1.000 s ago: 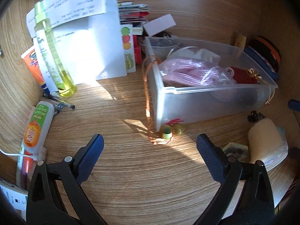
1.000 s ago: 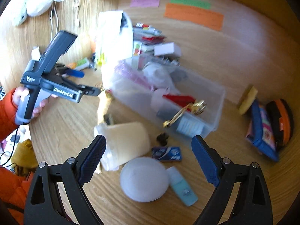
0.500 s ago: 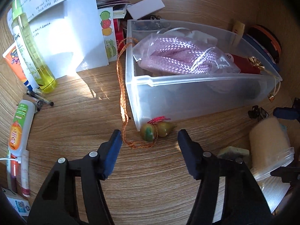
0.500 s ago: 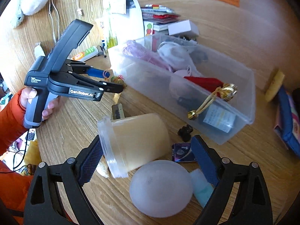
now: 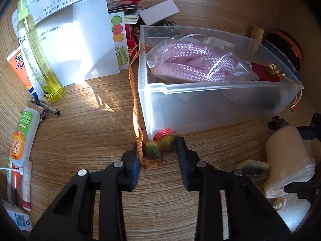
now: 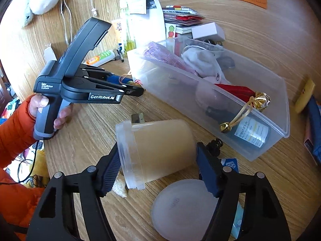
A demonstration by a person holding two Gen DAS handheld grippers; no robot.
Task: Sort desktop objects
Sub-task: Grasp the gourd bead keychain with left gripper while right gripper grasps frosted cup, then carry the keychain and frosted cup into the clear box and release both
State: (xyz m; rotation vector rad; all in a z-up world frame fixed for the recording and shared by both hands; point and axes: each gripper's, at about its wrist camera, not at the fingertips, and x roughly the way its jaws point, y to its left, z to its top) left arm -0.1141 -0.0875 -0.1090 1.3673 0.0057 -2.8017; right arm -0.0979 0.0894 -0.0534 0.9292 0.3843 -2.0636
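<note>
Beside the bin (image 5: 210,108), left gripper (image 5: 158,152) straddles the beads (image 5: 158,148) unclosed, right gripper (image 6: 158,160) brackets the jar (image 6: 158,150), ready to grasp.

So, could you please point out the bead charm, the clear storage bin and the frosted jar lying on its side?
bead charm (image 5: 153,149): left wrist view, on the green bead.
clear storage bin (image 5: 210,106): left wrist view, on its near wall.
frosted jar (image 6: 160,148): right wrist view, mid-body.
</note>
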